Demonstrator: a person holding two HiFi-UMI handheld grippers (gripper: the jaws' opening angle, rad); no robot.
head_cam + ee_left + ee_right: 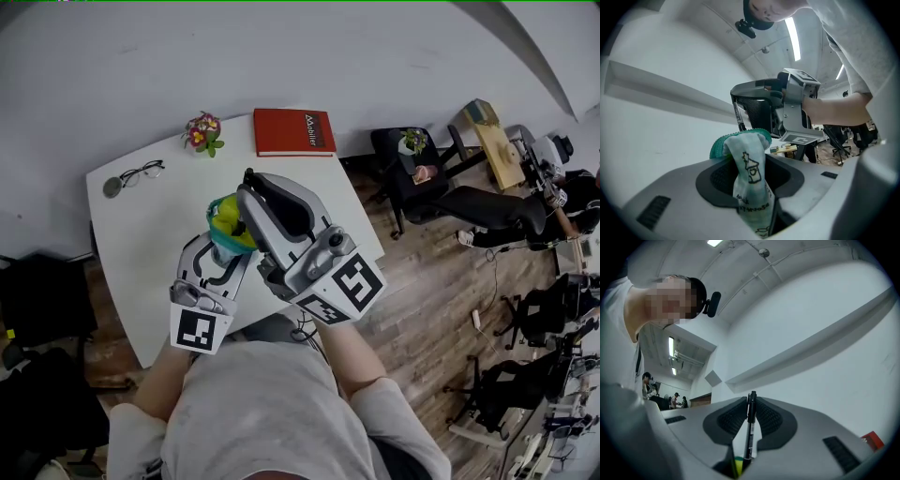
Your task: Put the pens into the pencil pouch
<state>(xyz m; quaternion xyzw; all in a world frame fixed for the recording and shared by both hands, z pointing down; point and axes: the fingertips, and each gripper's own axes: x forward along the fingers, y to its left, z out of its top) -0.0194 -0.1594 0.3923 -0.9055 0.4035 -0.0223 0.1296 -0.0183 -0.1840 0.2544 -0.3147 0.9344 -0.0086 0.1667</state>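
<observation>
Above the white table (pixel 141 253) I hold both grippers close together. My left gripper (pixel 223 258) is shut on the pencil pouch (pixel 228 223), a white fabric pouch with house drawings, a teal rim and a yellow inside. In the left gripper view the pouch (pixel 749 173) stands up between the jaws of the left gripper (pixel 751 180). My right gripper (pixel 251 192) is shut on a black pen (pixel 749 430), which stands upright between the pads of the right gripper (pixel 751 414). From the left gripper view, the pen (pixel 738 118) hangs just over the pouch's rim.
A red book (pixel 293 131) lies at the table's far edge, with a small flower pot (pixel 202 131) to its left and a pair of glasses (pixel 141 172) further left. Black office chairs (pixel 431 183) stand on the wooden floor to the right.
</observation>
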